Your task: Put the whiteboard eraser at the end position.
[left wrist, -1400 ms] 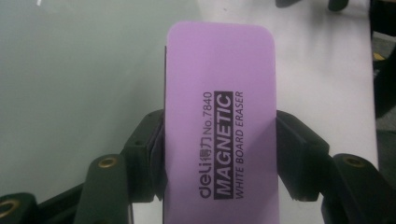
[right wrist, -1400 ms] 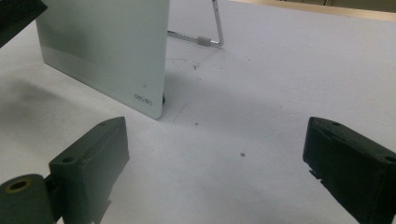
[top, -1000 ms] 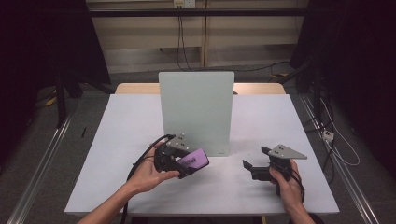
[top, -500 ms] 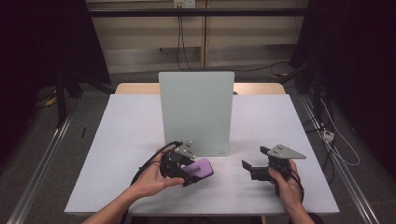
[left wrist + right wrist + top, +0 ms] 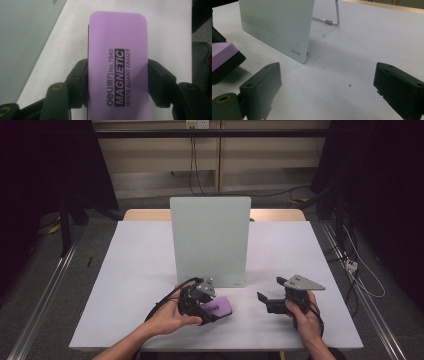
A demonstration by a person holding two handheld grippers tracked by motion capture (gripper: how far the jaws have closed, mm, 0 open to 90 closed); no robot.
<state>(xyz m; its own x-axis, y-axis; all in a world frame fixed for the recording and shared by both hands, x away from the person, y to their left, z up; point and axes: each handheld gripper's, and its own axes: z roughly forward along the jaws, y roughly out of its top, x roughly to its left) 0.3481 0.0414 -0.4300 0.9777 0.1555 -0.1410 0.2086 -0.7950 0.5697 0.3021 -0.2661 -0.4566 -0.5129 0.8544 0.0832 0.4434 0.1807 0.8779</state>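
1. Left gripper (image 5: 212, 307), fingers clamped on purple eraser (image 5: 117, 65), has dropped lower toward the table (image 5: 135, 270), just before the whiteboard (image 5: 210, 240).
2. Right gripper (image 5: 267, 301) fingers open, empty, unmoved.
3. Likely setting eraser down.

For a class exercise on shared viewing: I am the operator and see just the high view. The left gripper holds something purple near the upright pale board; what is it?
Observer: The left gripper view shows a flat purple whiteboard eraser with rounded corners, printed "MAGNETIC WHITE BOARD ERASER".
Operator: Is it really clamped?
Observer: Yes. The left gripper has a black pad pressed against each long side of the eraser.
Operator: And the right gripper?
Observer: In its own view the right gripper has its jaws wide apart, with bare white table between them.
Operator: What props the board up?
Observer: The right gripper view shows a thin metal leg behind the pale green glass board.
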